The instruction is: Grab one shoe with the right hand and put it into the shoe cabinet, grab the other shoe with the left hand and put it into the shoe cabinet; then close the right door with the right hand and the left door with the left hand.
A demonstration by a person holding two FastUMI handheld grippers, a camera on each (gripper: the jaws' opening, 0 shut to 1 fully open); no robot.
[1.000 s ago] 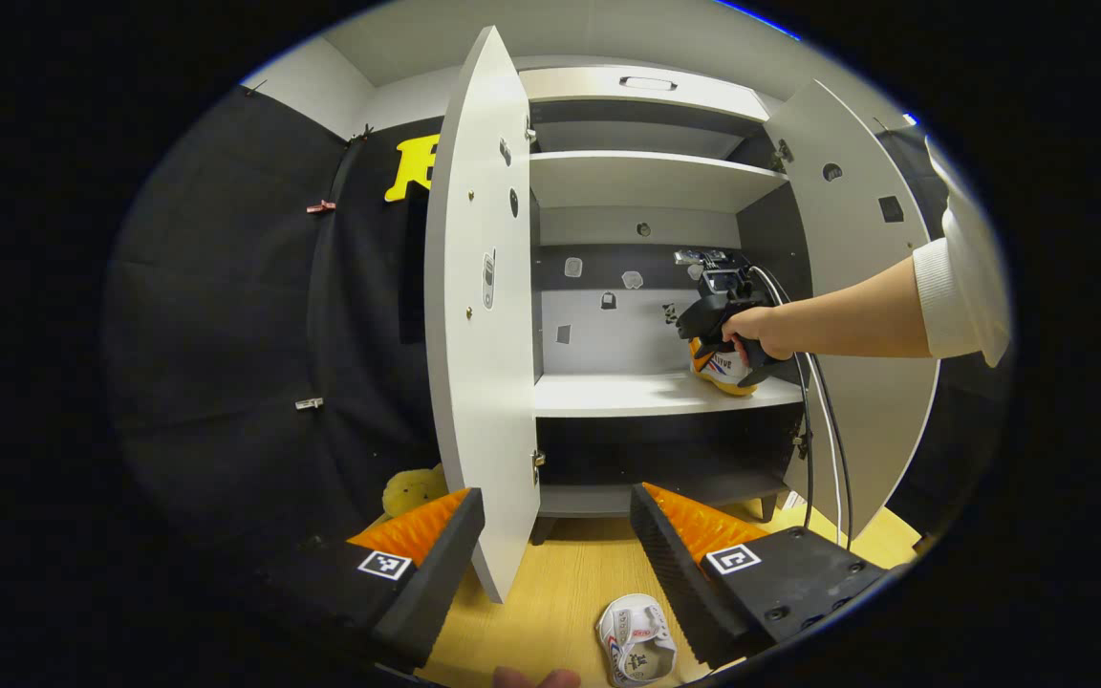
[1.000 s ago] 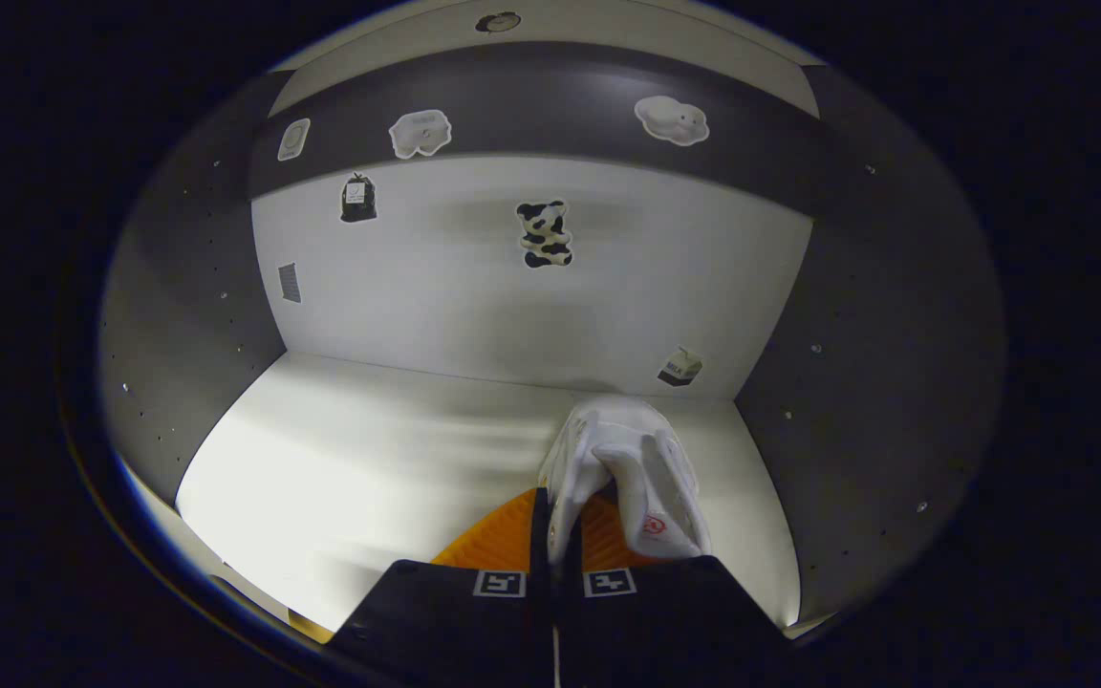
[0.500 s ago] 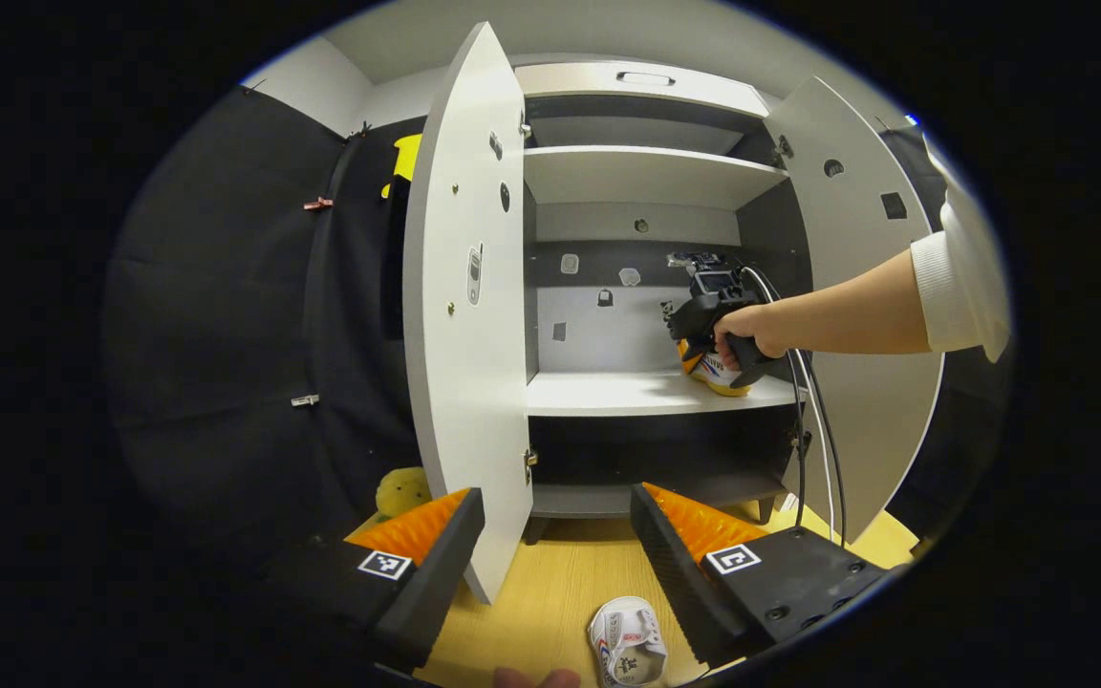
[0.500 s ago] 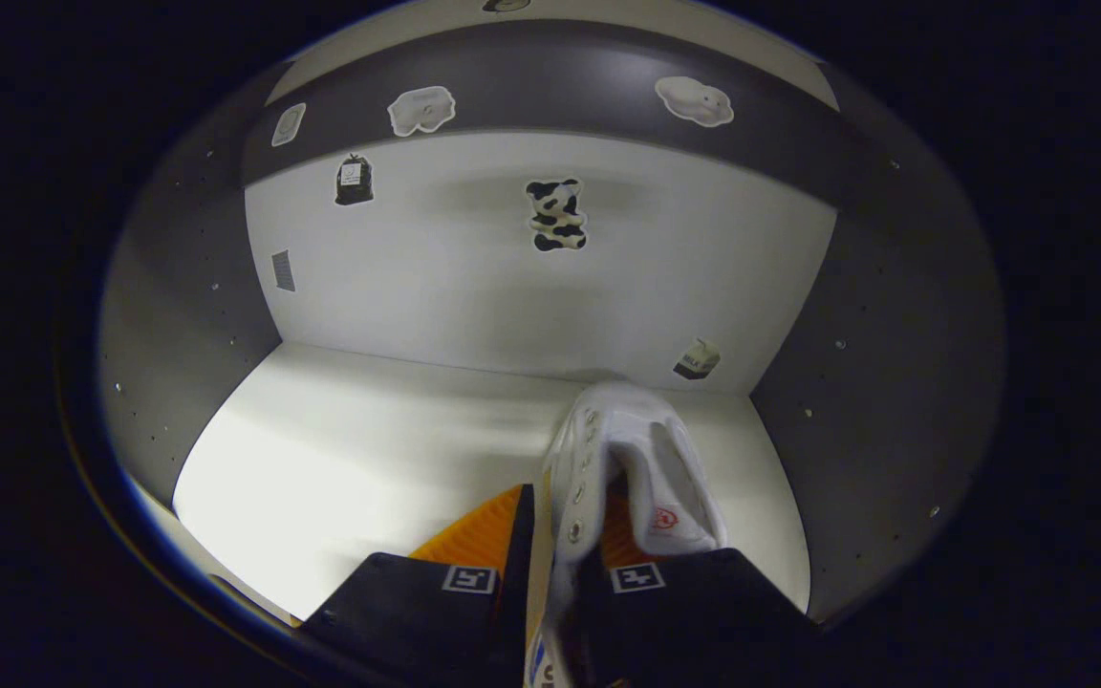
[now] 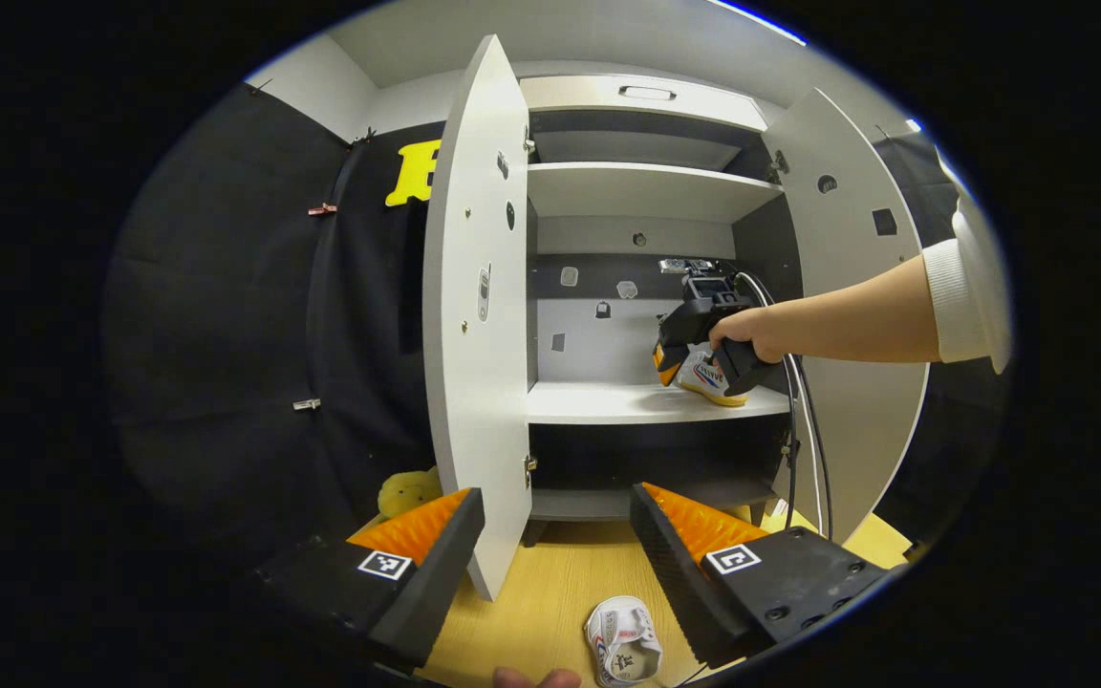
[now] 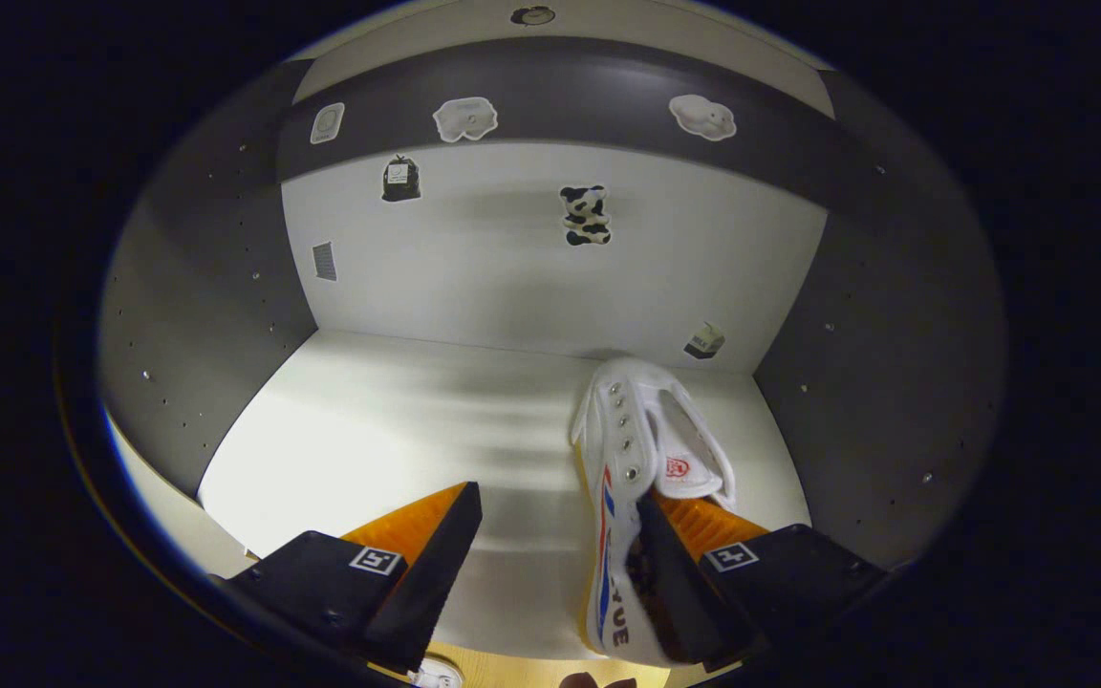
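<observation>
With its jaws spread wide inside the cabinet, the right gripper (image 6: 550, 535) has one finger alongside the first shoe (image 6: 641, 459), which rests on the middle shelf (image 6: 398, 430), so that placement looks done. Empty and equally wide, the left gripper (image 5: 555, 535) hovers above the second shoe (image 5: 622, 650) on the floor (image 5: 541, 612). Both the left door (image 5: 474, 315) and right door (image 5: 871, 287) stand open, not yet closed.
</observation>
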